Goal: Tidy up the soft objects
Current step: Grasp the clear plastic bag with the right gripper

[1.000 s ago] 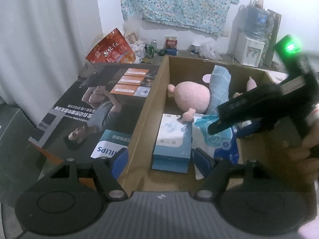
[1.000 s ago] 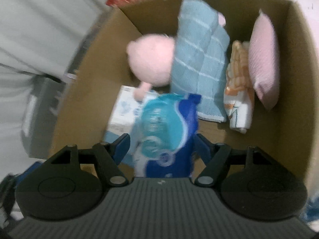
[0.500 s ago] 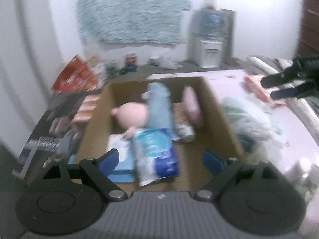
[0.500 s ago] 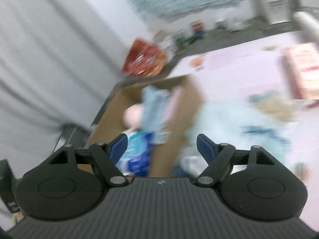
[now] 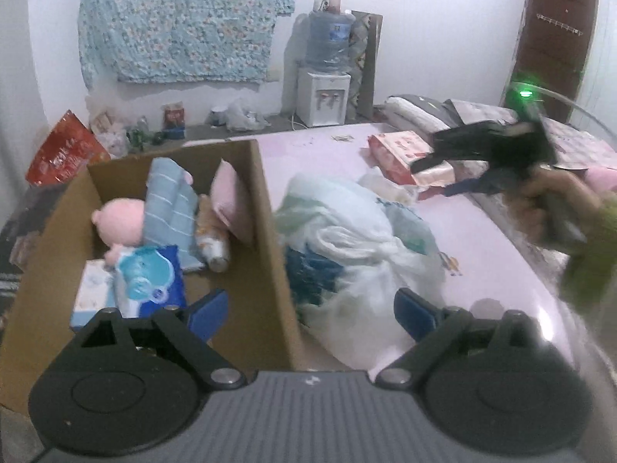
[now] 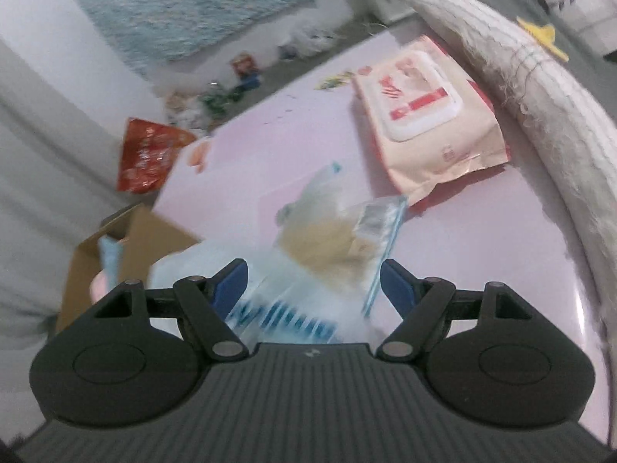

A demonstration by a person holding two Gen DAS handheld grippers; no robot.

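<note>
spreading wide, the left tongs are held released above the cardboard box wall and white plastic bags; their jaws have just been opening. the right tongs are released over blurred clear packets; a wipes pack lies farther on the pink bed.

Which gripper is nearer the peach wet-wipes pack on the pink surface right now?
Right. The right gripper hovers open just beside the wet-wipes pack. The left gripper, also open, sits back over the cardboard box edge, the white plastic bags between them.
</note>
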